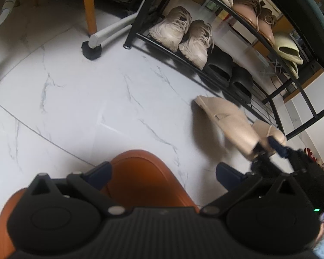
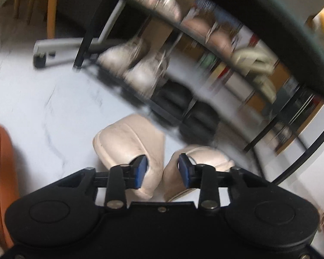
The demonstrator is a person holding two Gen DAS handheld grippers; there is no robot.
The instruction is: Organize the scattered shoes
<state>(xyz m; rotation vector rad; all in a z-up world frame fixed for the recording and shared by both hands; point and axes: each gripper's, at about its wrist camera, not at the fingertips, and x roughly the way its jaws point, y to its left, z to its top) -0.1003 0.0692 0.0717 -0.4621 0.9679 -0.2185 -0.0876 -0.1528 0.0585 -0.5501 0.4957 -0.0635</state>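
Note:
A pair of beige slippers hangs tilted just above the marble floor in front of the black shoe rack. My right gripper is shut on them. In the right wrist view each blue finger sits inside one slipper, the left slipper and the right slipper, and my right gripper pinches their inner walls together. My left gripper is open and holds nothing, hovering over an orange seat. The rack's bottom shelf holds beige sneakers and black slippers.
The upper shelf carries pink lace-up shoes and yellow-green slides. A wooden chair leg and a white wheeled stand base stand left of the rack. White marble floor spreads in front.

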